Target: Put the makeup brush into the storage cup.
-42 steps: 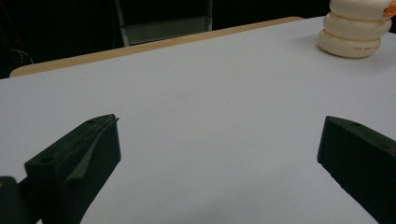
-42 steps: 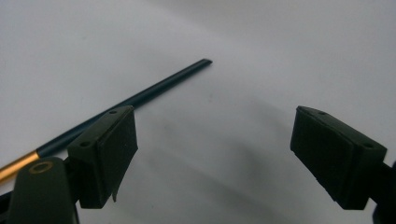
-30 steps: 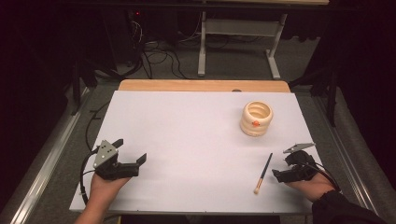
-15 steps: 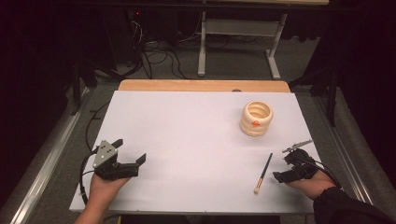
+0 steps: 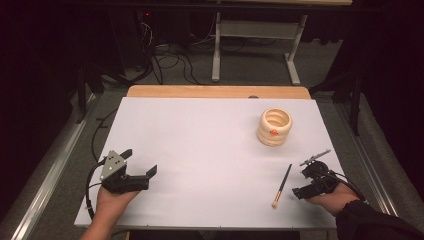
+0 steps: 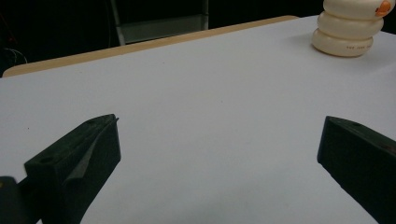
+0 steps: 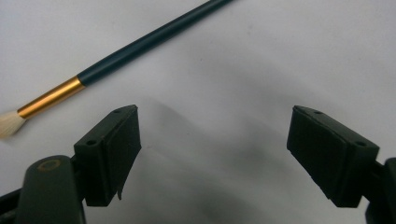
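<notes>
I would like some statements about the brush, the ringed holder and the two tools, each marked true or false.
1. The brush lies flat on the white table. True.
2. The right tool is closed on the brush handle. False: its jaws stand apart over bare table, and the brush lies beyond them, untouched.
3. The brush bristles point toward the person's side of the table. True.
4. The cream ringed holder lies tipped on its side. False: it stands upright with its opening facing up.
5. The left tool holds the holder. False: its jaws are open with nothing between them, and the holder stands far away across the table.
</notes>
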